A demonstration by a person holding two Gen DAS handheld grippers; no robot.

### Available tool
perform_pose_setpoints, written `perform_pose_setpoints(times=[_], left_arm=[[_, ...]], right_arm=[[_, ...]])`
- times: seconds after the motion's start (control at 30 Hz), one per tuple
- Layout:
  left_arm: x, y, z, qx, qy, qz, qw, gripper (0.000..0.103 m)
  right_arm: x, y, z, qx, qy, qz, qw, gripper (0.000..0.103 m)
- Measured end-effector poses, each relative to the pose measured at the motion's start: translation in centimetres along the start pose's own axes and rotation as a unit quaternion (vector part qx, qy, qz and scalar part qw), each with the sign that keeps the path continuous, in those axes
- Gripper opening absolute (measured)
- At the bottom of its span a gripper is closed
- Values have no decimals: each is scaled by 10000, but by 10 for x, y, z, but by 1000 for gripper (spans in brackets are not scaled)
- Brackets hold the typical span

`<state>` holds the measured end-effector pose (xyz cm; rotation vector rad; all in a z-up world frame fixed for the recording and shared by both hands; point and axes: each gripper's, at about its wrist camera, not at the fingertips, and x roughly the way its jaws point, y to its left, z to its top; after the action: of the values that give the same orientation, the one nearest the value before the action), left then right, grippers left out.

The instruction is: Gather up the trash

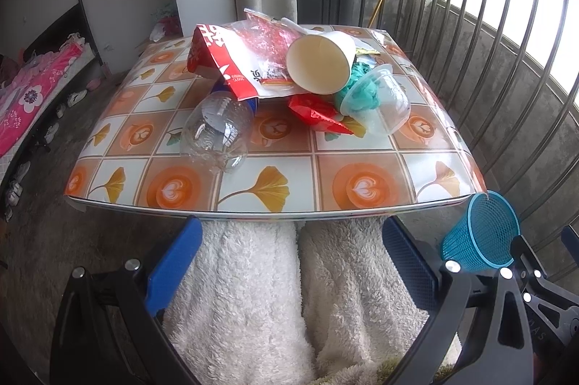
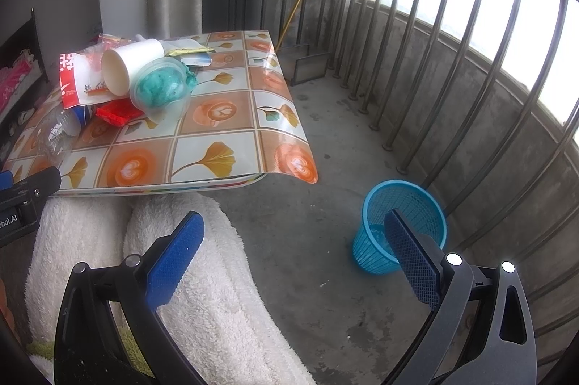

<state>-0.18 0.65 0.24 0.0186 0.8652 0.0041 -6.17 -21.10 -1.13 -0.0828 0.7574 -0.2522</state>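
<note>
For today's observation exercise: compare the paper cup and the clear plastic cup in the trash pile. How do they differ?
The paper cup is opaque cream and looks empty; the clear plastic cup is see-through and holds crumpled teal material. The paper cup rests high on the pile; the plastic cup sits lower, beside it, on the table. Both lie tipped on their sides, mouths toward the camera.

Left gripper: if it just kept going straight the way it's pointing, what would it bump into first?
Probably the clear plastic bottle lying nearest on the table. The left gripper is open and aimed at the trash pile, though its height above the tabletop is unclear.
</note>
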Motion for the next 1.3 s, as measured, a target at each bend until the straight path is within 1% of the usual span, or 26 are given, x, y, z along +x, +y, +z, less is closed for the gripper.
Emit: perform_pose_setpoints(times=[1.3], left_arm=[[4,-1,-4,11,51,8,10000,97]], right_arm=[[0,-1,0,12,1,12,10000,95]])
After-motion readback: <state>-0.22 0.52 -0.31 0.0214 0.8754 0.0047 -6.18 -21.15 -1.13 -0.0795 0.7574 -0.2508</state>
